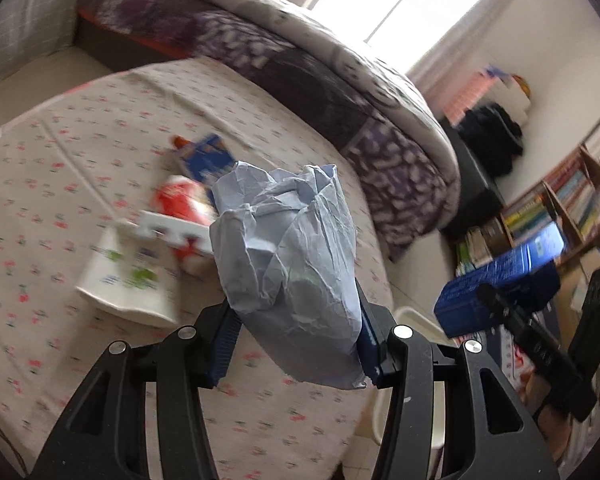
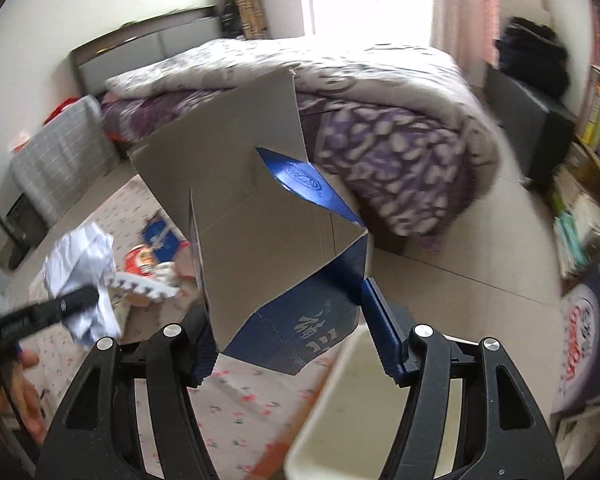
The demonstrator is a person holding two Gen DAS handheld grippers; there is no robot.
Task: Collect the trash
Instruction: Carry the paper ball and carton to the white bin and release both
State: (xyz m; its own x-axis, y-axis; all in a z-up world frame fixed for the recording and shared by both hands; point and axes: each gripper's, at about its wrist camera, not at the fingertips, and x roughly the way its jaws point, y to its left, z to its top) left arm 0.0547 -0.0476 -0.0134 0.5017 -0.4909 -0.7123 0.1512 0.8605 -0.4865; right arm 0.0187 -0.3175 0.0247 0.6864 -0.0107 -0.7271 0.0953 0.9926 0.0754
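Note:
My left gripper (image 1: pixel 296 336) is shut on a crumpled pale-blue paper wad (image 1: pixel 292 260) and holds it above the flowered table (image 1: pixel 52 184). The wad also shows at the left of the right wrist view (image 2: pixel 82 276). My right gripper (image 2: pixel 288 344) is shut on an opened blue cardboard box (image 2: pixel 260 248), held above a white bin (image 2: pixel 356 412). That box shows at the right of the left wrist view (image 1: pixel 500 288), near the bin's rim (image 1: pixel 412 316). More trash lies on the table: a red wrapper (image 1: pixel 180 200), a blue carton (image 1: pixel 204 160), a white flat pack (image 1: pixel 128 276).
A bed with a purple patterned quilt (image 2: pixel 380 128) stands behind the table. A bookshelf (image 1: pixel 560 208) fills the right wall. A dark cabinet (image 2: pixel 528 128) with black clothes stands by the window. Tiled floor (image 2: pixel 480 248) lies between bed and shelf.

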